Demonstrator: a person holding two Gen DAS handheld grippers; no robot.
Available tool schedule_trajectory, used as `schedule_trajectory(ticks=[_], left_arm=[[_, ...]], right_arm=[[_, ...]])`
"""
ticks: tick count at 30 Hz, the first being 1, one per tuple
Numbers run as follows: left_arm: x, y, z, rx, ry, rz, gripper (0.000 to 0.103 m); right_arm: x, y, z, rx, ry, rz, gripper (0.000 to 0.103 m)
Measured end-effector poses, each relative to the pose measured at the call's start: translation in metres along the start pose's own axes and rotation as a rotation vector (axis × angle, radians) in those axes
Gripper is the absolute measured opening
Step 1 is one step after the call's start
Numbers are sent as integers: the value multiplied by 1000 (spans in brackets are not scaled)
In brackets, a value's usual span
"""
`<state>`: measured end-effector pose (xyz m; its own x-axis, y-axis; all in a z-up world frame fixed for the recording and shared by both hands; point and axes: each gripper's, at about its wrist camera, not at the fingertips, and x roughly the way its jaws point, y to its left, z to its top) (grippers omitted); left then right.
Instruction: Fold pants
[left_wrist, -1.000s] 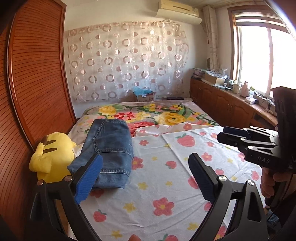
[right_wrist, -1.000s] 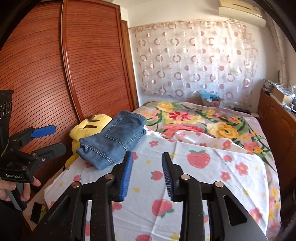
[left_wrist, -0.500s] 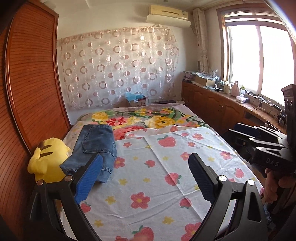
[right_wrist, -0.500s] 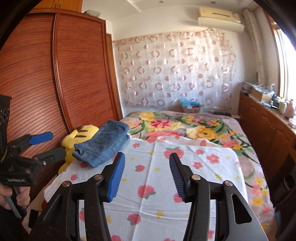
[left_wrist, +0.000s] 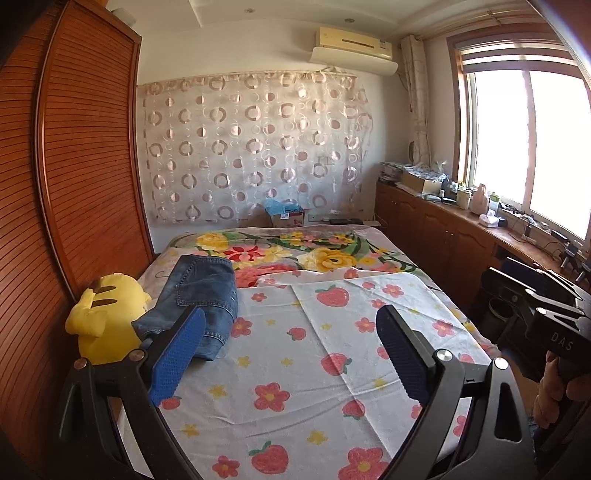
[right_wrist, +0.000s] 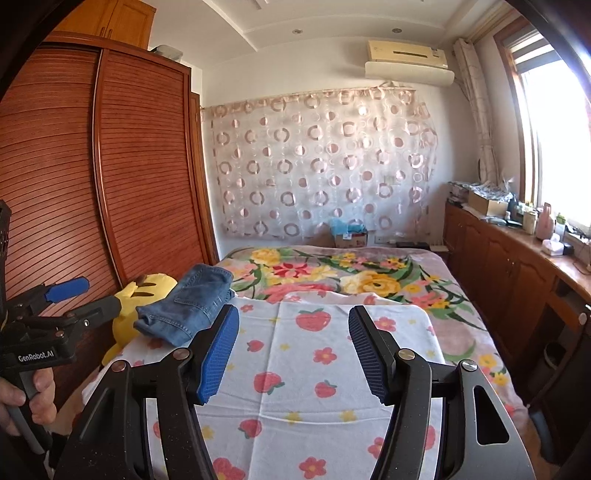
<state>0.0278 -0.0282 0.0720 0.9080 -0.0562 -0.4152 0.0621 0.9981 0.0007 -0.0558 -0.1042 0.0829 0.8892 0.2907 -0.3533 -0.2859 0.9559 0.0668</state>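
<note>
The folded blue denim pants (left_wrist: 195, 295) lie by the bed's edge, seemingly propped on a yellow plush toy (left_wrist: 107, 317), and could be toppled if nudged; both the left hand-held gripper (left_wrist: 291, 354) and the right hand-held gripper (right_wrist: 291, 350) are held apart, empty.

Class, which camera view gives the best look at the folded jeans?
The right wrist view: the folded jeans show almost whole, only a corner hidden. In the left wrist view they look larger, but a finger of the left tongs covers their near end.
</note>
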Motion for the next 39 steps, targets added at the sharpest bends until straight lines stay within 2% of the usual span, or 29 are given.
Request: schedule_trajectory(ticks=[8, 39], left_arm=[[-1, 3, -3, 0, 3, 22, 94], [-2, 6, -4, 1, 2, 24, 94]], right_arm=[[1, 2, -4, -12, -18, -15, 64], [-3, -4, -12, -20, -25, -14, 64]])
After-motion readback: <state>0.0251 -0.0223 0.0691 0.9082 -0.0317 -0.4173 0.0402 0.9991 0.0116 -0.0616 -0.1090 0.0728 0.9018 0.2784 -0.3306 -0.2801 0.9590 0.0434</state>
